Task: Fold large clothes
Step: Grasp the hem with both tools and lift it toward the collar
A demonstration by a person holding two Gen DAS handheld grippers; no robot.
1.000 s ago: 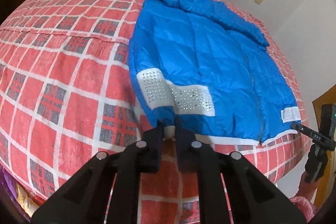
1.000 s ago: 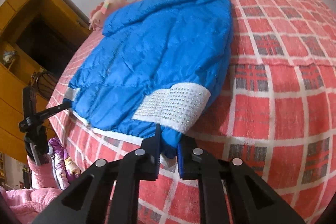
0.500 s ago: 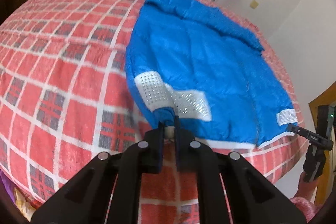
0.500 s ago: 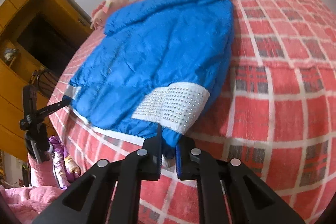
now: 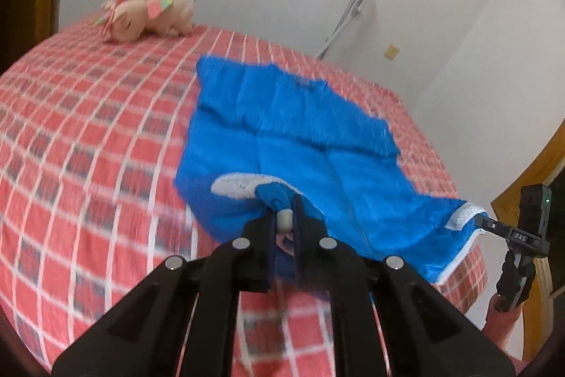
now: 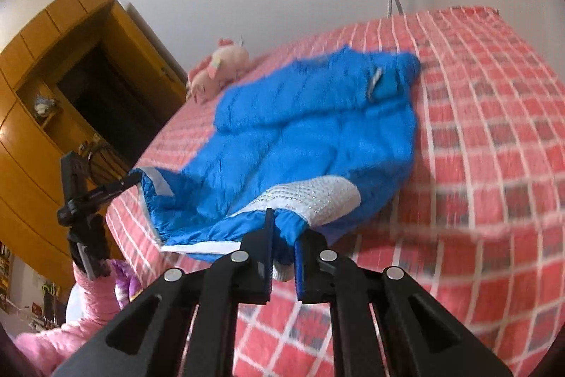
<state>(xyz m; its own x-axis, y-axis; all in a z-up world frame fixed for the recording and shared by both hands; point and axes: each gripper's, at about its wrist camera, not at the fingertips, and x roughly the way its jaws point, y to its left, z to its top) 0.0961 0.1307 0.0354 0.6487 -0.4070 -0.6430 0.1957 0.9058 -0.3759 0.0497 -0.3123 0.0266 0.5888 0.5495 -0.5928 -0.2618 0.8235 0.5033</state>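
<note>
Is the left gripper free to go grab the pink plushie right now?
Probably not: the left hand-held gripper is shut on the blue jacket, and the pink plush toy lies at the far edge of the bed.

A blue quilted jacket (image 5: 317, 165) lies spread on the red plaid bed (image 5: 88, 147), its collar end toward the pink plush toy (image 5: 148, 11). Its near hem corners are raised off the bed. A white studded band (image 6: 310, 196) crosses each near corner.
</note>
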